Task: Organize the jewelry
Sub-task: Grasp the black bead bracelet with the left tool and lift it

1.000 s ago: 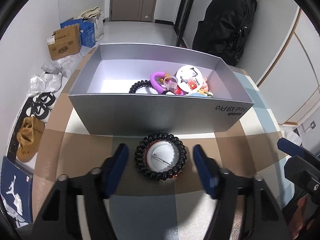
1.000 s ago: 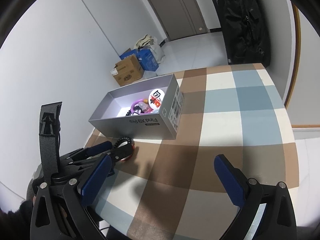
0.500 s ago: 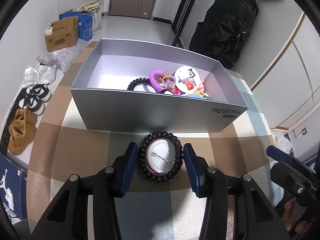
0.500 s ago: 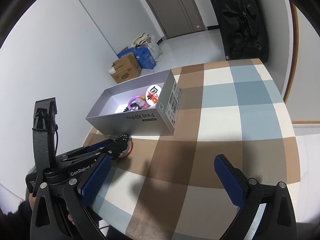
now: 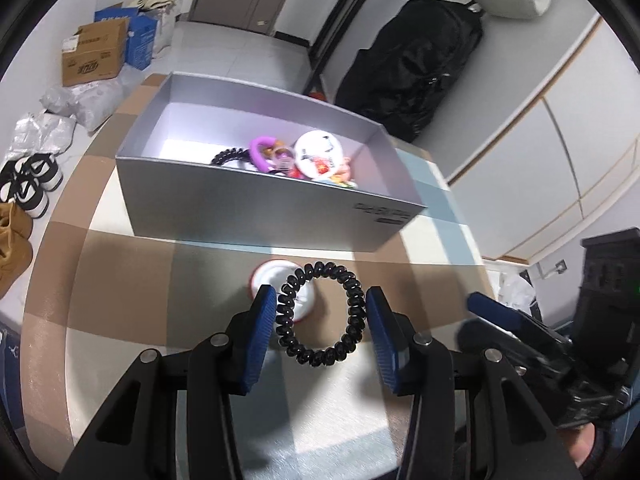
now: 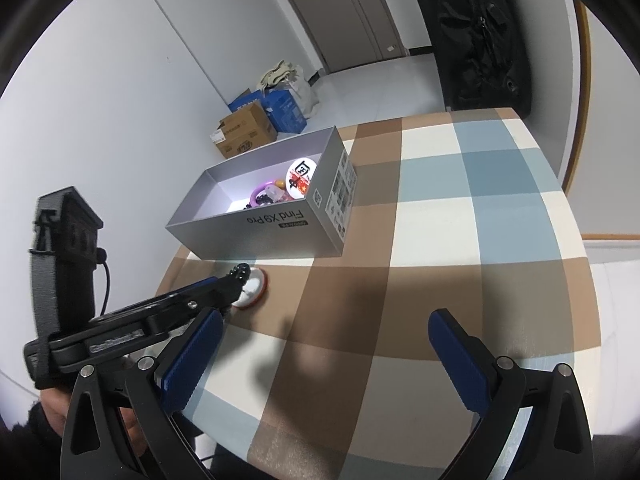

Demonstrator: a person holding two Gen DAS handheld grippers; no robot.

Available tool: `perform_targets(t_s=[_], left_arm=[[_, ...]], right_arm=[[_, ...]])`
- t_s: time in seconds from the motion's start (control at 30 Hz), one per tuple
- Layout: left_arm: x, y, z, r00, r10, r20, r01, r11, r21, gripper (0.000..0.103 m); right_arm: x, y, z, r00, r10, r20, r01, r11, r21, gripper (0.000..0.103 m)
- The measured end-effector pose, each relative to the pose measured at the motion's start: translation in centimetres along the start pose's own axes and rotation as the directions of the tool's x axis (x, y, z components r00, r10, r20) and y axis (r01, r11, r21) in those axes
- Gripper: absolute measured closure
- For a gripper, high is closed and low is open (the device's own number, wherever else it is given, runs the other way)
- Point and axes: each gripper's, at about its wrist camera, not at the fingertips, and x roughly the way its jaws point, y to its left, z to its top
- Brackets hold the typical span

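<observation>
Left wrist view: the left gripper (image 5: 321,320) clasps a black coil hair tie (image 5: 320,314) between its two blue pads (image 5: 260,336), each pad pressing one side of the ring, which is raised off the checked tablecloth (image 5: 132,280). Just beyond the left pad and partly under the ring lies a round white pin badge (image 5: 276,284) with a red rim, flat on the cloth. Farther ahead of the fingertips stands an open grey box (image 5: 256,208), its near wall facing the gripper. Inside, toward the right end, sit another black coil tie (image 5: 229,157), a purple ring (image 5: 258,152), a round white badge (image 5: 319,155) and some small coloured trinkets that are too blurred to name. Off to the right of the fingers the right gripper (image 5: 504,320) shows at the edge of the frame.

In the right wrist view, the right gripper (image 6: 328,356) hangs over the cloth with its blue pads spread wide and nothing between them. To the left of its left finger, the left gripper (image 6: 236,276) reaches in above the pin badge (image 6: 252,286), and the grey box (image 6: 280,228) sits beyond that.
</observation>
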Motion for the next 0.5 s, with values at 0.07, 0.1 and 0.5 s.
perform_targets(t_s=[0.07, 0.1, 0.5], left_arm=[[-0.5, -0.2, -0.1, 1.0, -0.007, 0.012, 0.007, 1.0, 0.015, 0.063], [-0.8, -0.3, -0.1, 1.0, -0.011, 0.022, 0.01, 1.0, 0.019, 0.063], [-6.8, 1.7, 0.3, 0.976, 0.067, 0.205, -0.062, 0.998, -0.029, 0.063]], right_arm=[[0.0, 0.0, -0.1, 1.0, -0.003, -0.002, 0.003, 1.0, 0.0, 0.0], [0.1, 0.0, -0.2, 1.0, -0.004, -0.004, 0.004, 1.0, -0.001, 0.0], [1.5, 3.2, -0.6, 0.999, -0.019, -0.027, 0.015, 0.99, -0.14, 0.0]])
